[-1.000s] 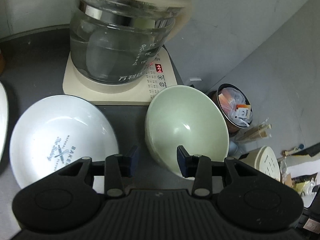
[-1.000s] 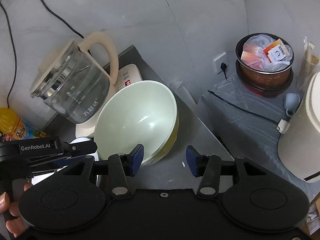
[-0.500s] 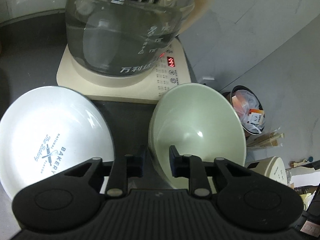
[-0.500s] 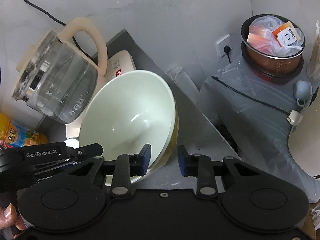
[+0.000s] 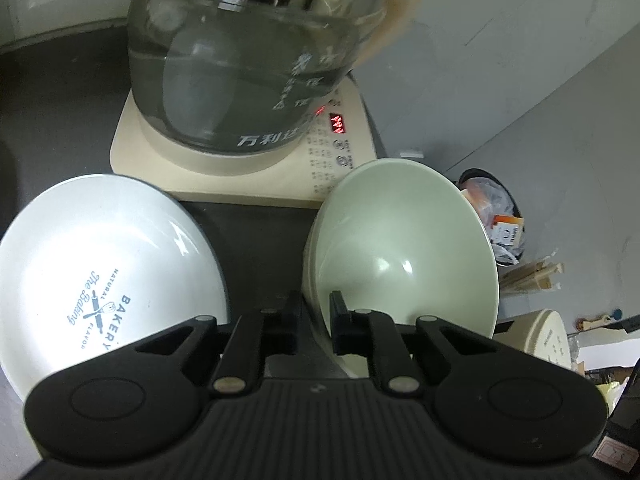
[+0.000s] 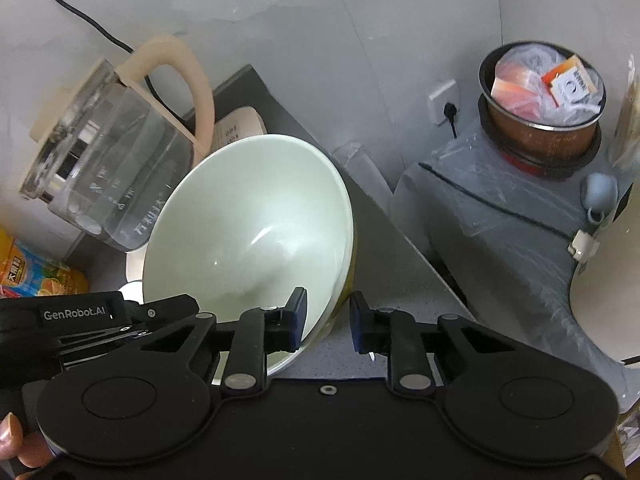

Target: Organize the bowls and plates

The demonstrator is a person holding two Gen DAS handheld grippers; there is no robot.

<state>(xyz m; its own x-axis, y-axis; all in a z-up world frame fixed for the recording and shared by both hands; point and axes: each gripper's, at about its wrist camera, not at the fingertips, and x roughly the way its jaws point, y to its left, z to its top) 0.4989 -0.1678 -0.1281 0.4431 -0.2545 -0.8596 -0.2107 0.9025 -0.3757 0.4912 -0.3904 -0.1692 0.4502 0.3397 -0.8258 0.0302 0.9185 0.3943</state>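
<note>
On the dark desk (image 5: 60, 128), a white plate (image 5: 100, 276) printed "BAKERY" lies at the left. The left hand-held gripper (image 5: 314, 312) pinches the near rim of the pale green bowl (image 5: 404, 252), which tilts just beside the kettle base (image 5: 248, 172). The right hand-held gripper (image 6: 326, 318) straddles the bowl's opposite rim, its fingers slightly apart and not visibly clamped.

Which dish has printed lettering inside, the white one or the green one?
The white plate, left of the left hand-held gripper, carries blue "BAKERY" lettering. The pale green bowl, whose rim sits between that gripper's fingers, is plain inside.
</note>
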